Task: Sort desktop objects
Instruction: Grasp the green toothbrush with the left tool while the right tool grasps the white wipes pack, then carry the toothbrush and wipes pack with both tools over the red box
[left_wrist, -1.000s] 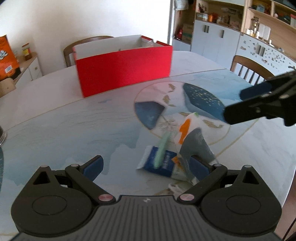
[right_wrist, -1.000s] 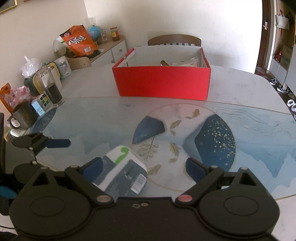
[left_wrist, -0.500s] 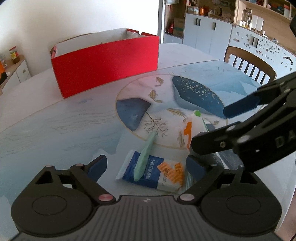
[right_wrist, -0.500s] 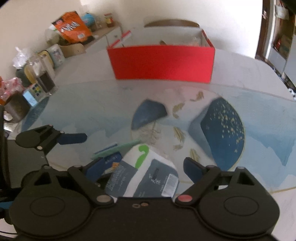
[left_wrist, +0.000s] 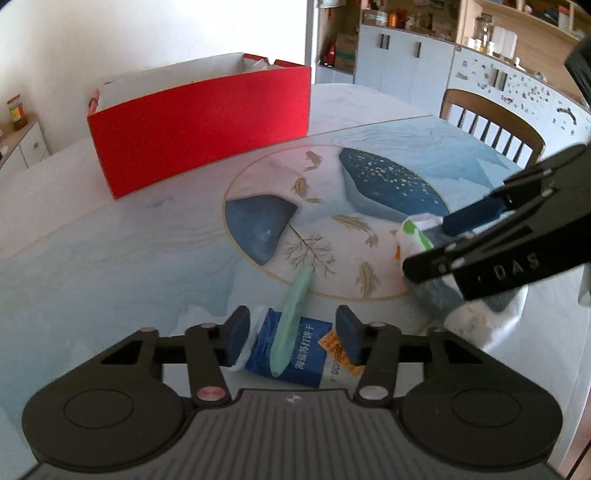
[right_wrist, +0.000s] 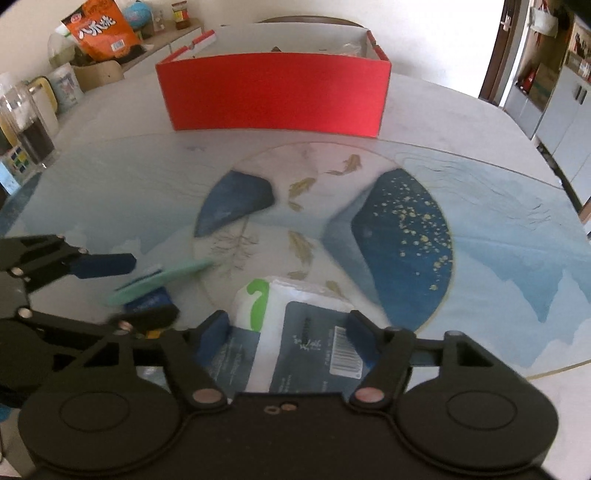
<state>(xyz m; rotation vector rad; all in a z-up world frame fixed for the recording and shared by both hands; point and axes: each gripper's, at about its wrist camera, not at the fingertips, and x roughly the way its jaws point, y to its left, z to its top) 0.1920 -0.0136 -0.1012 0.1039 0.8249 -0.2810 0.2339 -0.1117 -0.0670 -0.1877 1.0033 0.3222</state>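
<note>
Closing left hand-held gripper (left_wrist: 293, 334) around blue packet (left_wrist: 295, 354) | right hand-held gripper (right_wrist: 286, 334) closing on tissue pack (right_wrist: 295, 325), contact seemingly unclear

Box: red cardboard box (left_wrist: 199, 136), plain red outside, white inside.
Counter: pale marble-look counter (right_wrist: 498, 258), blue-and-white mat with a gold-ringed circle, dark blue gold-speckled shapes and golden fish.
Packet: blue snack packet (left_wrist: 303, 350), white lettering, orange patch.
Strip: mint-green strip (left_wrist: 291, 317), plain.
Pouch: grey-and-white pouch (right_wrist: 306, 339), green mark, barcode.
Tools: black, blue pads (left_wrist: 236, 334).
</note>
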